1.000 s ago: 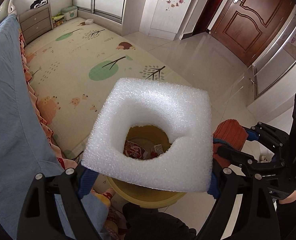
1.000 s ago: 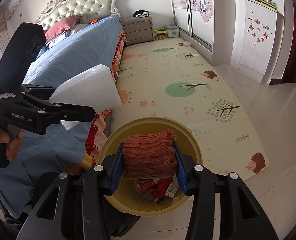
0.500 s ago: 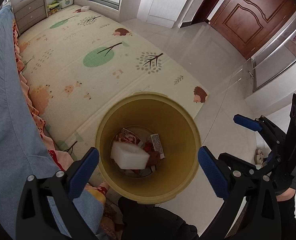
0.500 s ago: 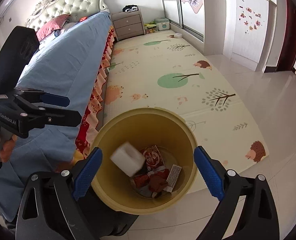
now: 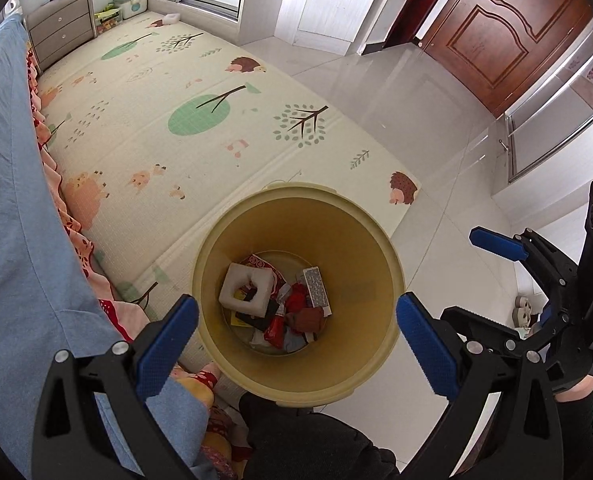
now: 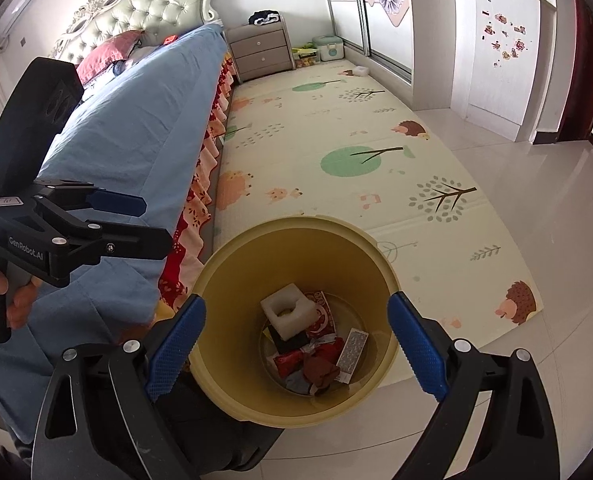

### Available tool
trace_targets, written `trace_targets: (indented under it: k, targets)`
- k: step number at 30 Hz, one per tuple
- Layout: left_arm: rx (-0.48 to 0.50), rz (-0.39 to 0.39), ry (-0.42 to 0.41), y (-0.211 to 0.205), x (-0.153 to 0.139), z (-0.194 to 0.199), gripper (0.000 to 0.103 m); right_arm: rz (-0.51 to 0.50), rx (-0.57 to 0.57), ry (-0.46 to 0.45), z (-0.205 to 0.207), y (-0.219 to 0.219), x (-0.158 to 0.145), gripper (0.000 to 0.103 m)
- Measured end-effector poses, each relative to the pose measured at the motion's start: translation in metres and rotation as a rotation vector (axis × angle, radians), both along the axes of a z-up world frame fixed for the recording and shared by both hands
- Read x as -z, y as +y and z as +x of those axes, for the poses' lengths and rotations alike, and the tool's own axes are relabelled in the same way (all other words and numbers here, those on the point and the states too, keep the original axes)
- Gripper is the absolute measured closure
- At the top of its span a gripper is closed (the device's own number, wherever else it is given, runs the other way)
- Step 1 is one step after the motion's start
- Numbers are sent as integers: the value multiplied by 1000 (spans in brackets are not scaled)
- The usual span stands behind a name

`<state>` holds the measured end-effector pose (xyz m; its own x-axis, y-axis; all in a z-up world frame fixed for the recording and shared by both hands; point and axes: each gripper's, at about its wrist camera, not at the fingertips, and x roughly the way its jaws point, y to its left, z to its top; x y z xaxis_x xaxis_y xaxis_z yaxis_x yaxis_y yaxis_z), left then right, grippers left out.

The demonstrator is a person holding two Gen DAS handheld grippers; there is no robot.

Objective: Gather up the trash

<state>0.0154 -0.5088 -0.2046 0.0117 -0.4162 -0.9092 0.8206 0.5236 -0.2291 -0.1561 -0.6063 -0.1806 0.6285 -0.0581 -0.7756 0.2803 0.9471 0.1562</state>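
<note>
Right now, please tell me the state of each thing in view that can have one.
left hand-held gripper: open, holds nothing, above the bin.
right hand-held gripper: open, holds nothing, above the bin.
yellow bin: upright, no lid, trash on its bottom only.
white foam piece: lies in the bin on other trash.
brown cloth: lies crumpled in the bin.
wooden door: shut.
bedside drawers: shut.

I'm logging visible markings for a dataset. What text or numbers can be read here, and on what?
"GenRobot.AI": side of the left gripper.
White sticker on that gripper: handwritten, unclear.
Wrappers in the yellow bin: print too small to read.
</note>
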Motion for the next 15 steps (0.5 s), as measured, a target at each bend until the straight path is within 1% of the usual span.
trace_targets:
  k: [8,15]
  targets:
    - [10,-34,-5,2,-11,-5,4,-9,-5,-3,-1,2,-5,14]
    - [-3,-90,-39,13,-36,-9,4,-33,-1,-14,-6,13,-20,14]
